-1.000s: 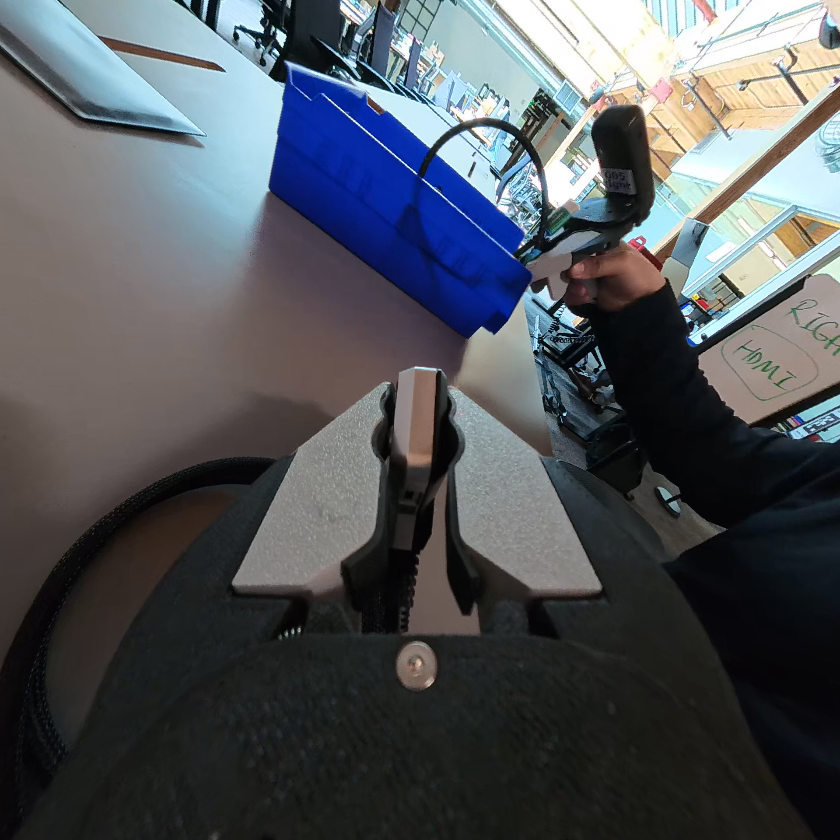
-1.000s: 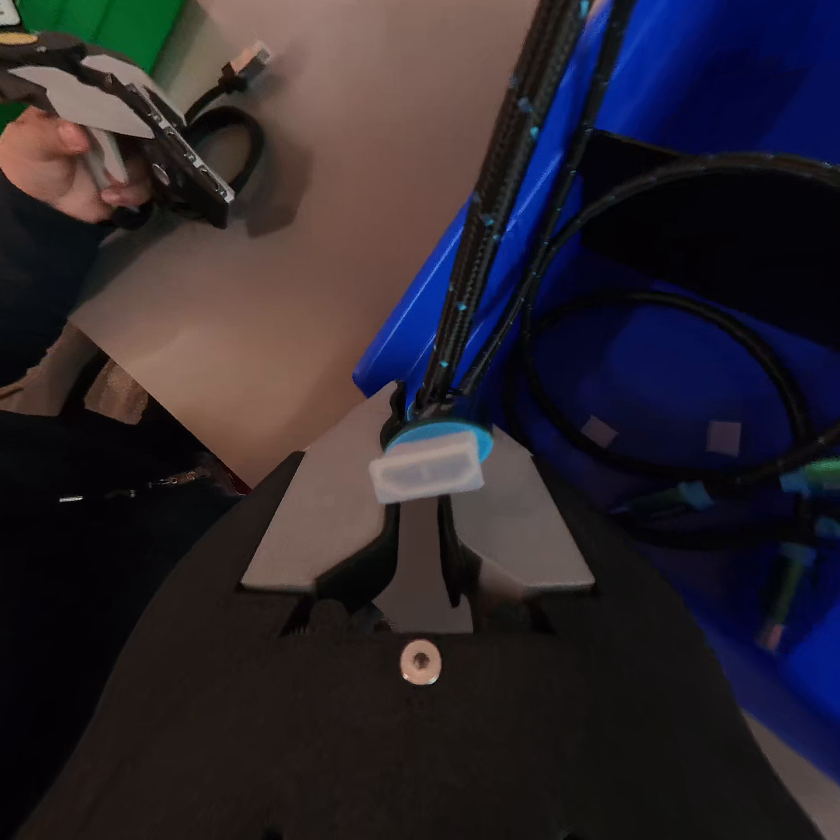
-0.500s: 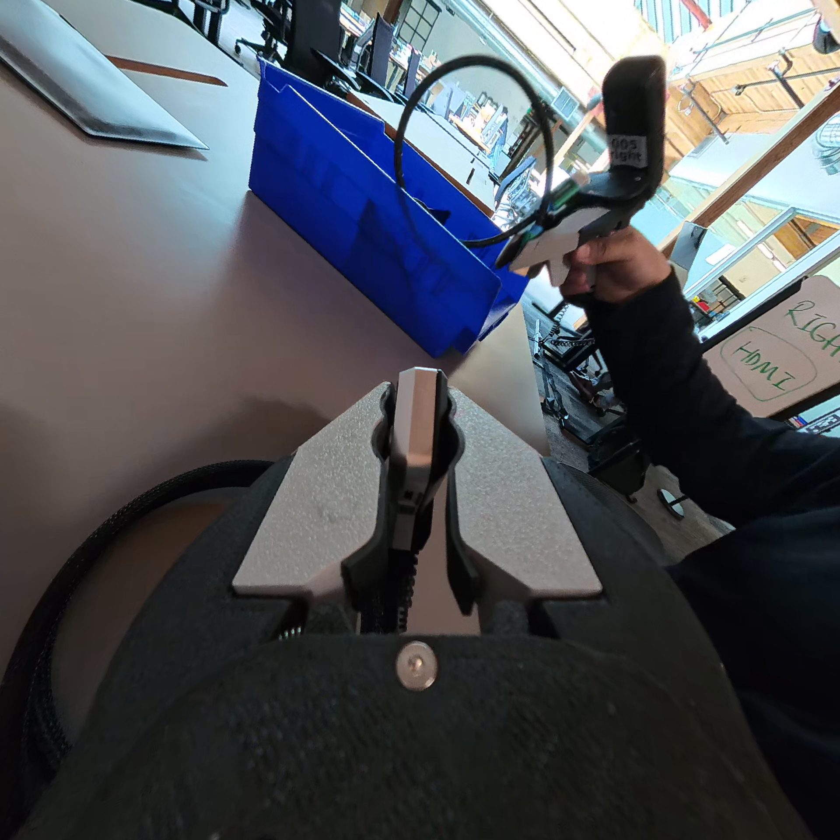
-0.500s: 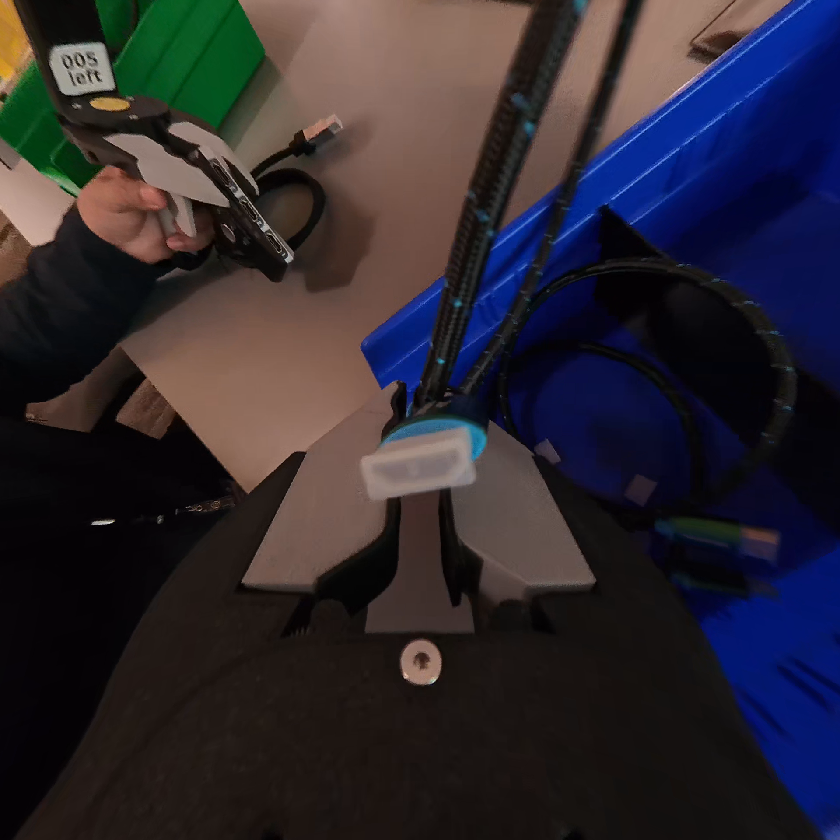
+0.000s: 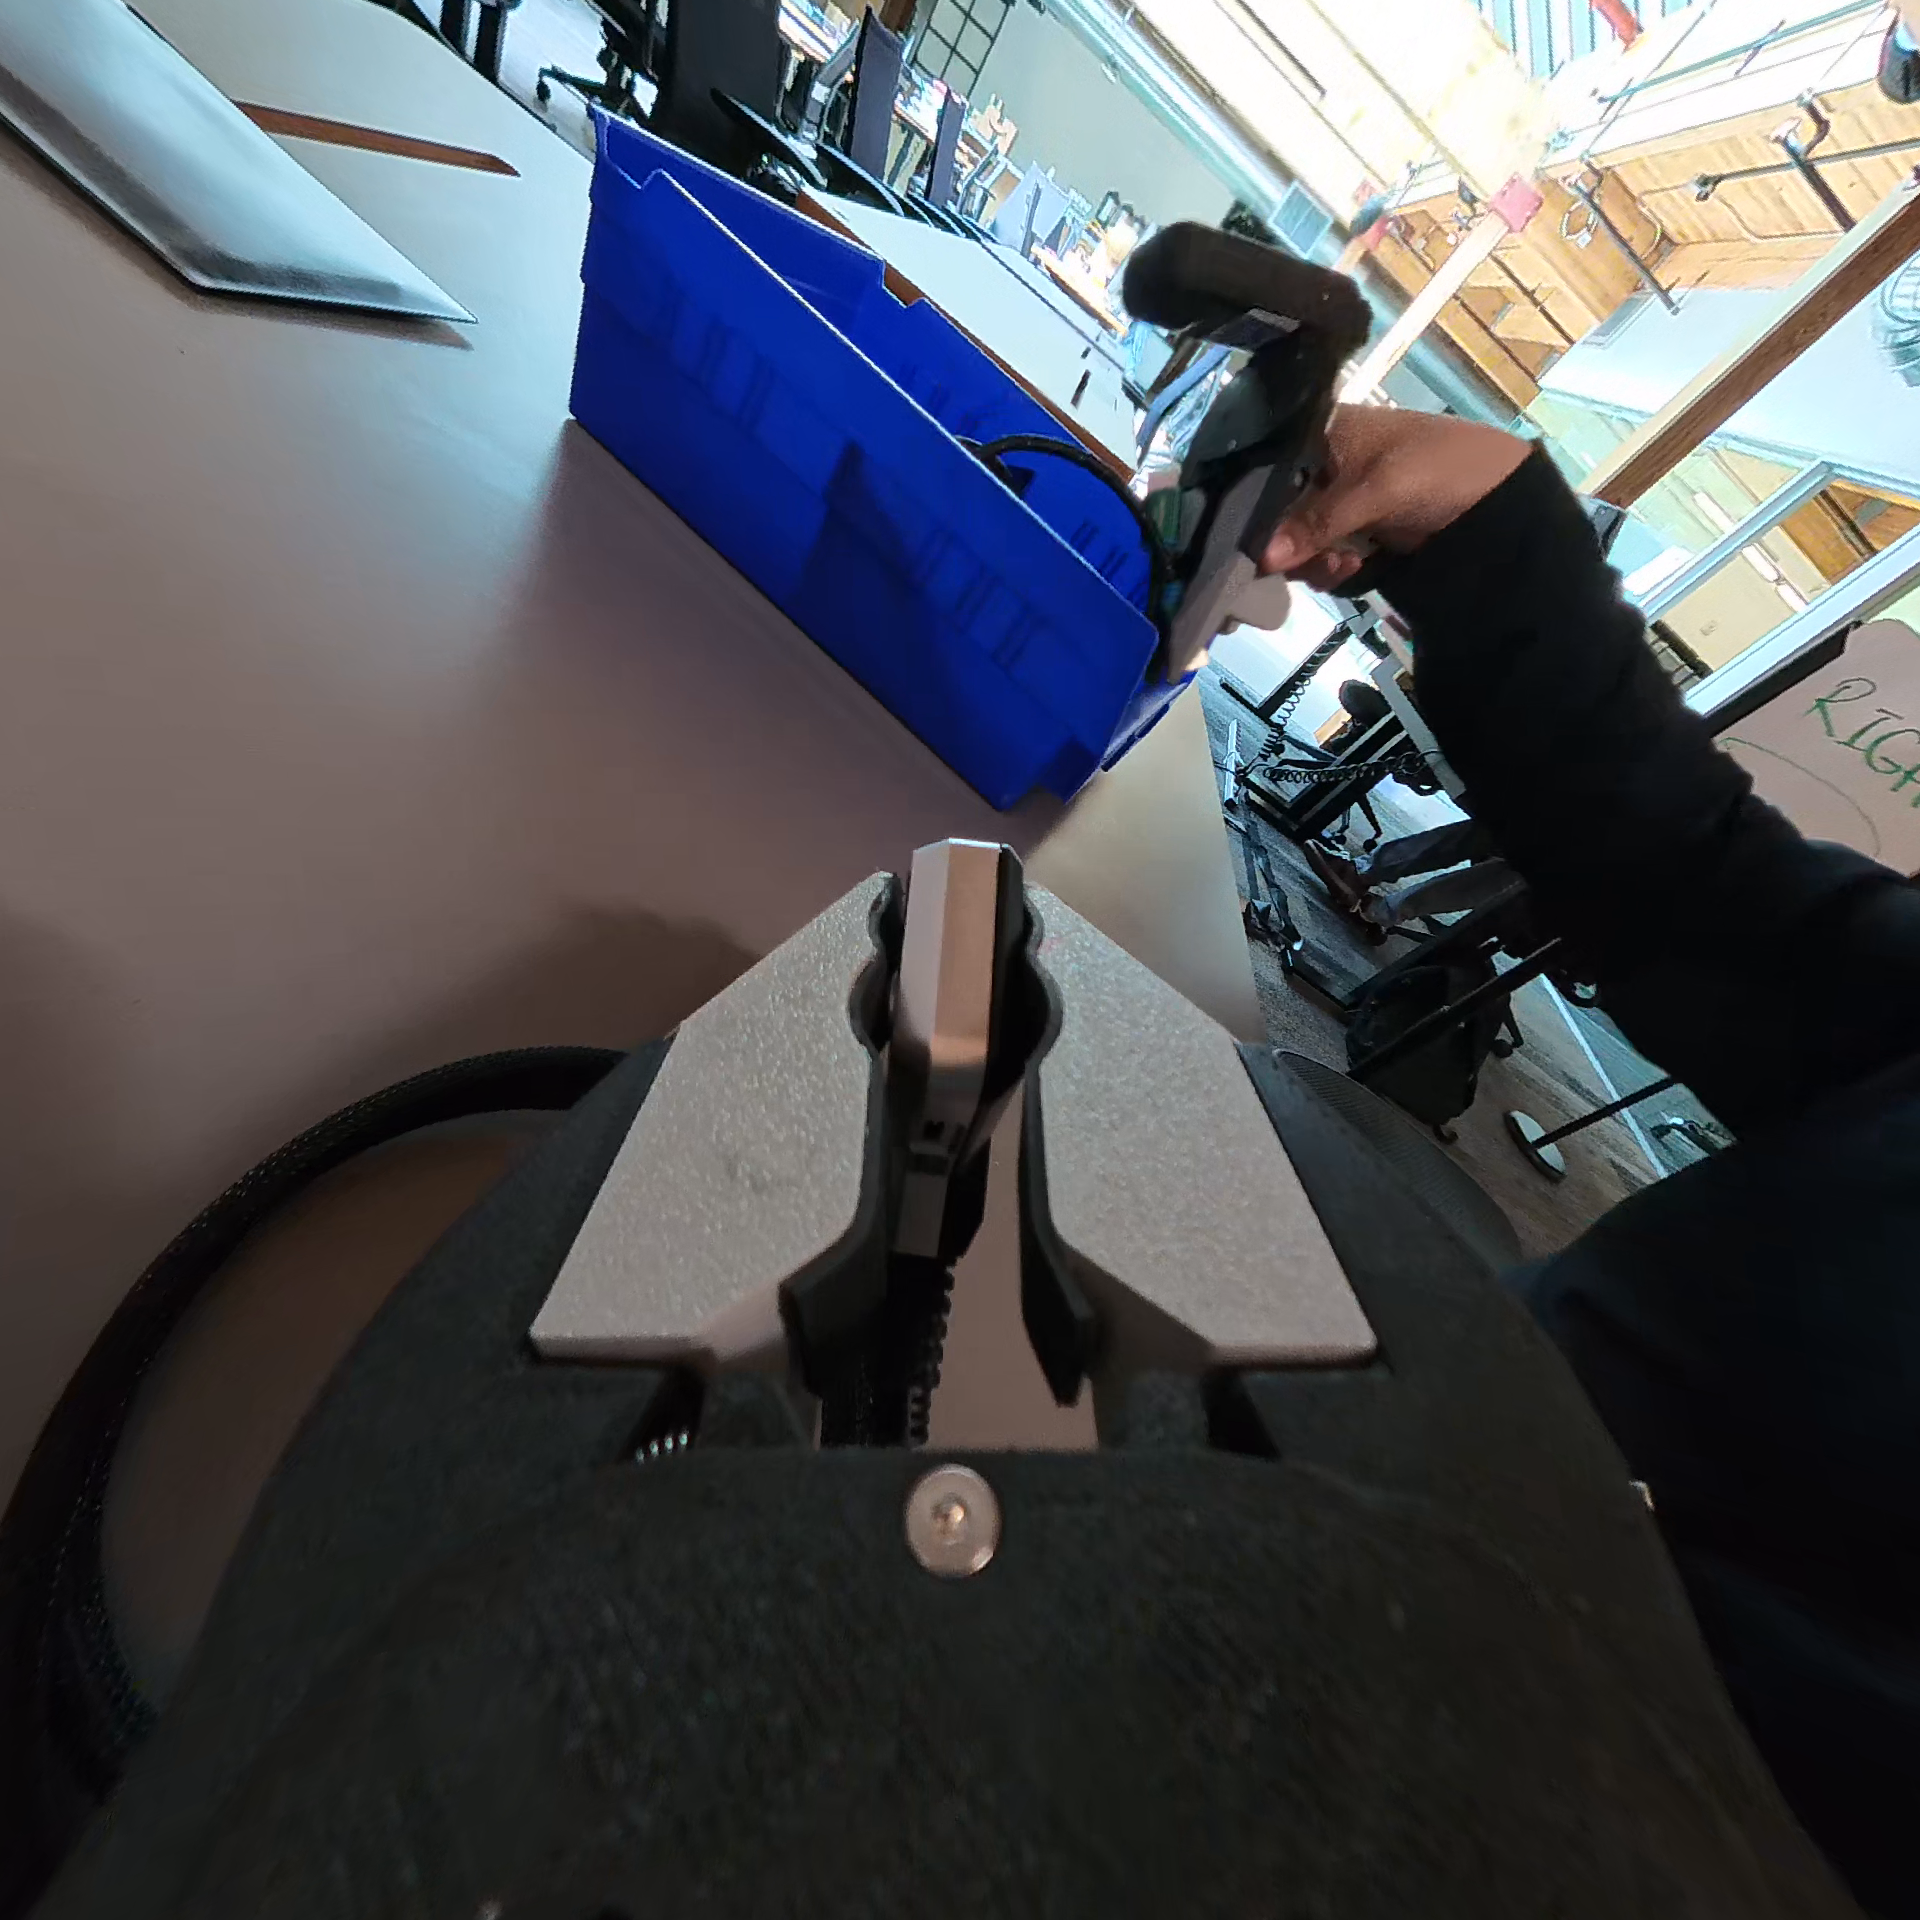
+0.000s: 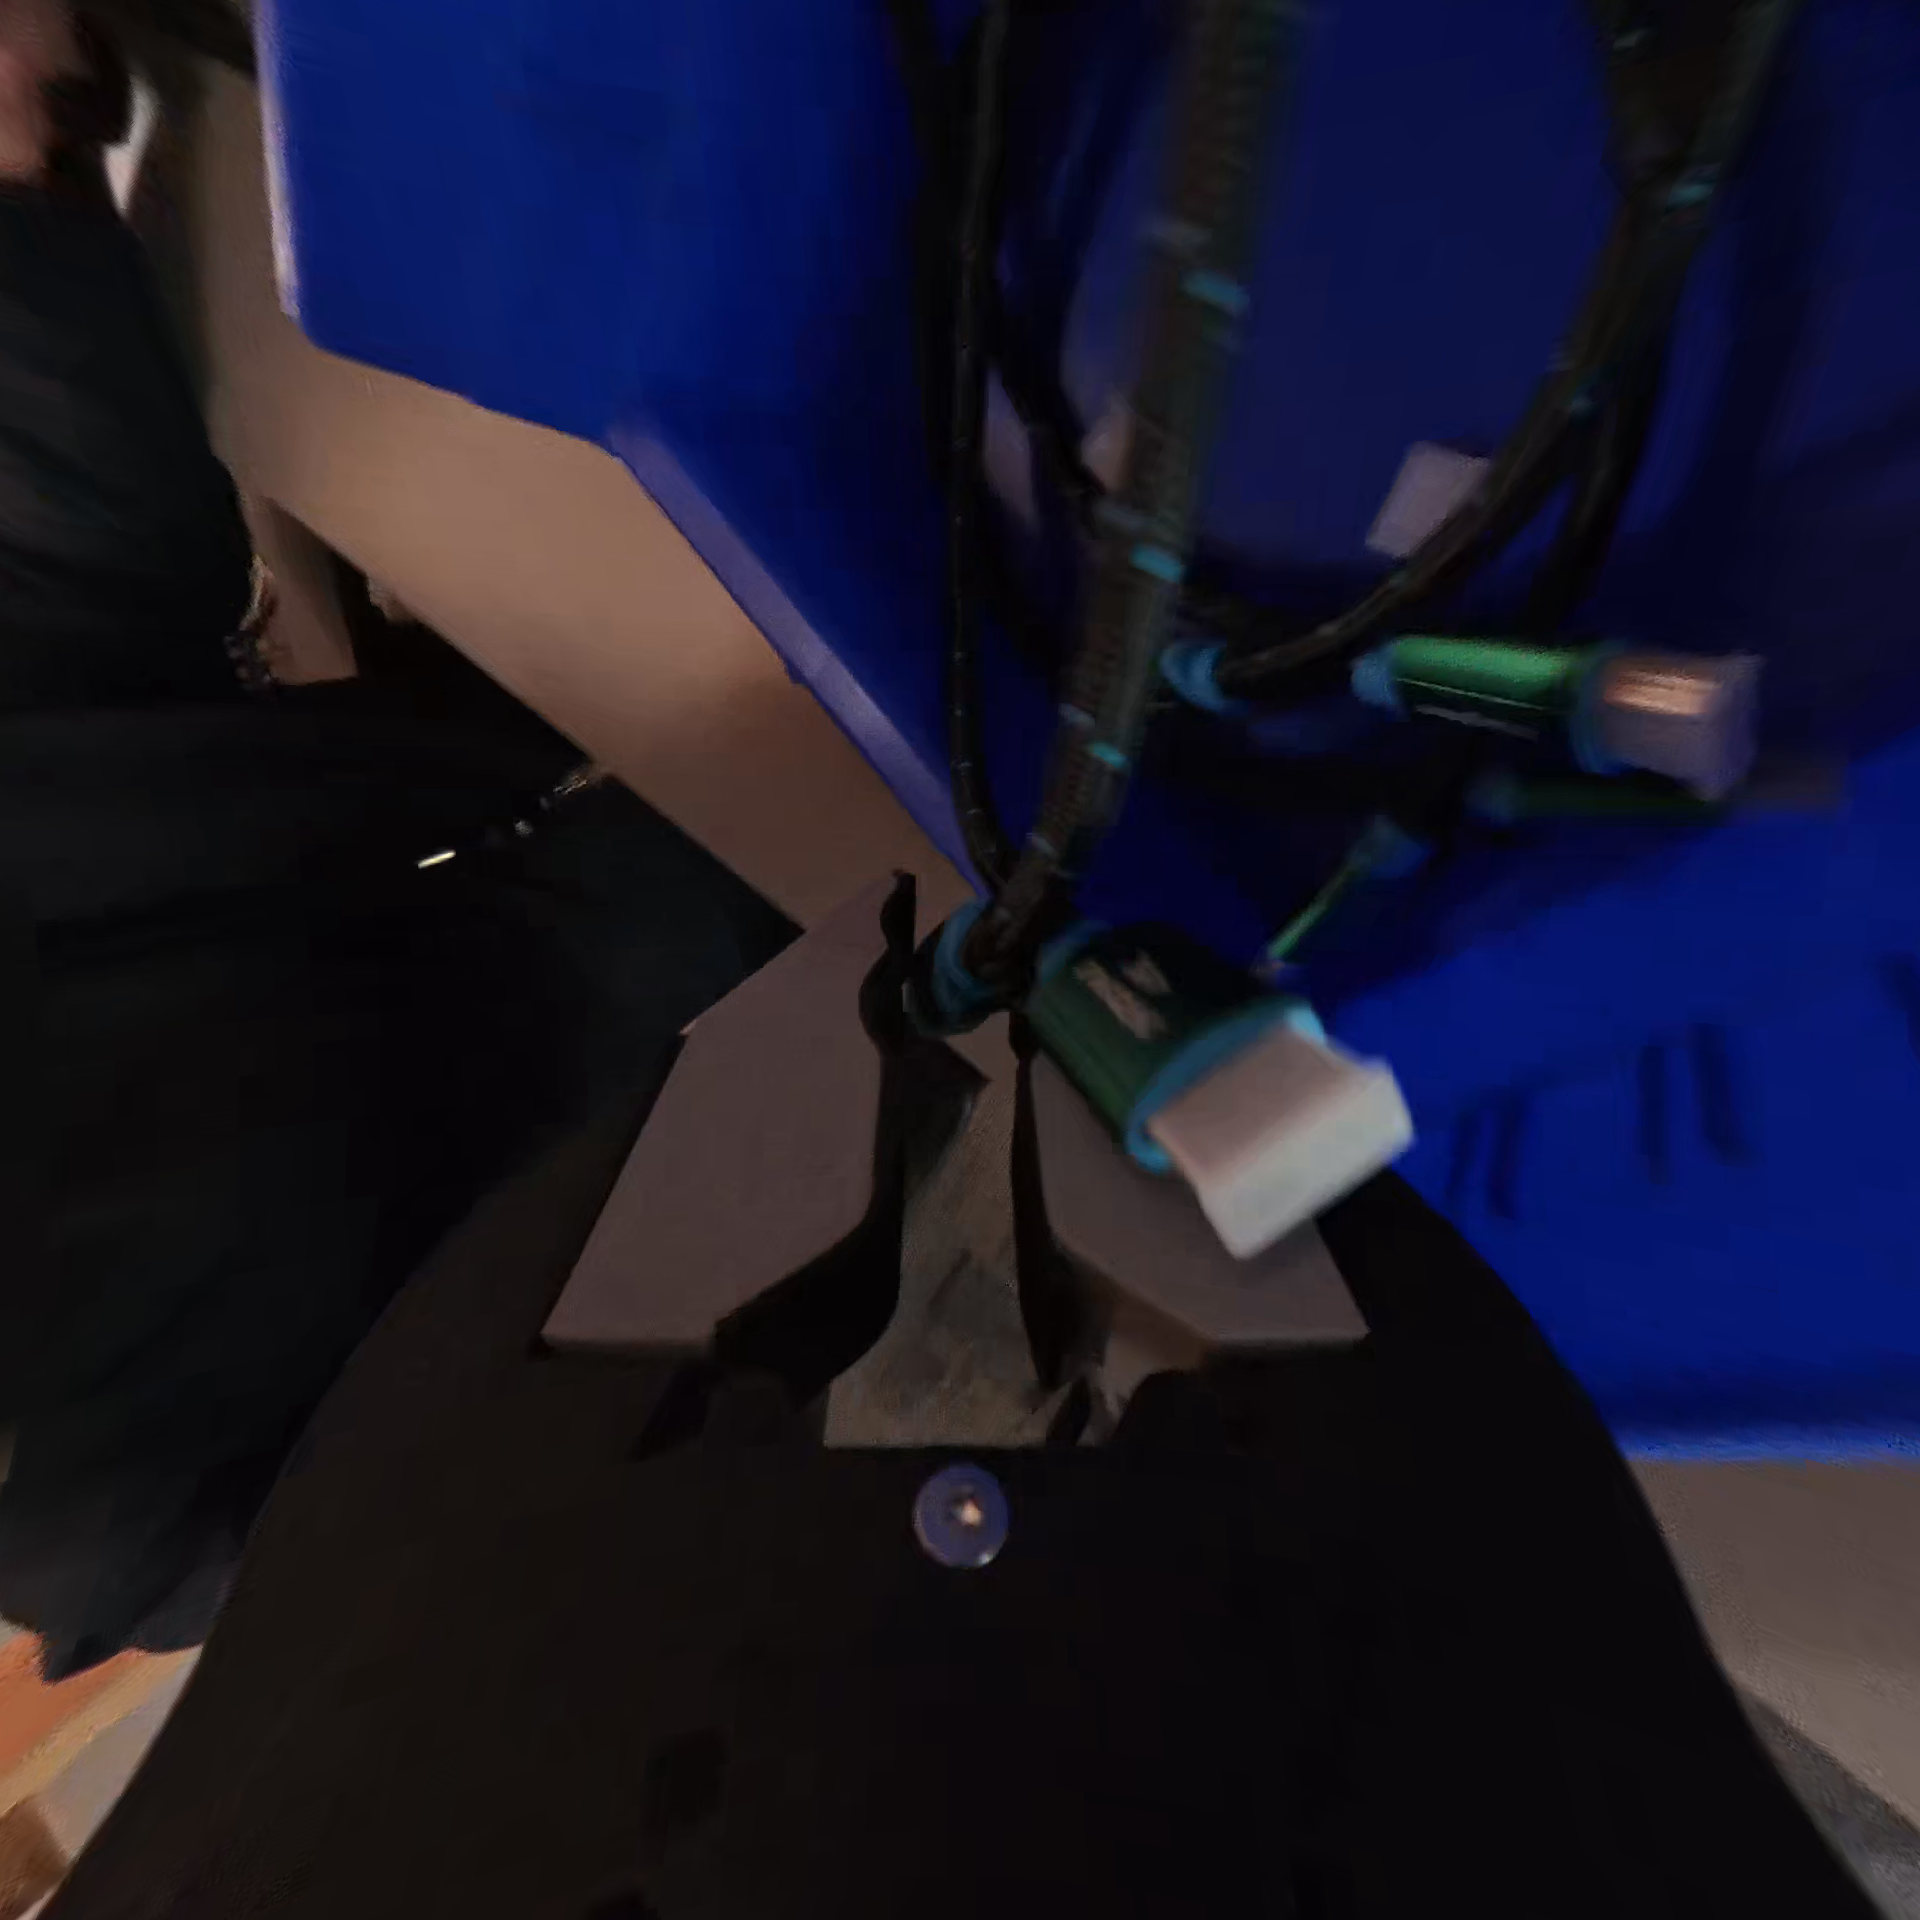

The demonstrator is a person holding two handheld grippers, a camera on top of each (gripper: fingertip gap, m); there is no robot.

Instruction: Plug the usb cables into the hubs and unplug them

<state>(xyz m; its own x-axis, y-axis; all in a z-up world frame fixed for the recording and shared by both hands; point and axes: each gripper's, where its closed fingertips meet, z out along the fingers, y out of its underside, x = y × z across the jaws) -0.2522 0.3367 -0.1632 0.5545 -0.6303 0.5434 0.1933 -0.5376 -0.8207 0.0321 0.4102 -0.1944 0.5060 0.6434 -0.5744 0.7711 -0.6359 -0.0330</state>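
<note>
Right gripper [image 6: 961, 997] pinched on braided cable [image 6: 1132, 623] over blue bin [image 6: 623, 260]; left gripper [image 5: 951, 935] clamped on silver plug [image 5: 948, 966]

Open tabletop [image 5: 312, 675] between left gripper [image 5: 951, 935] & blue bin [image 5: 831, 499]. Bin interior crowded w/ braided cable loops [image 6: 1143, 520], green-bodied plugs [image 6: 1475, 686]; right gripper [image 6: 961, 997] at bin's rim.

Both wrist views share the blue bin [image 5: 831, 457].
</note>
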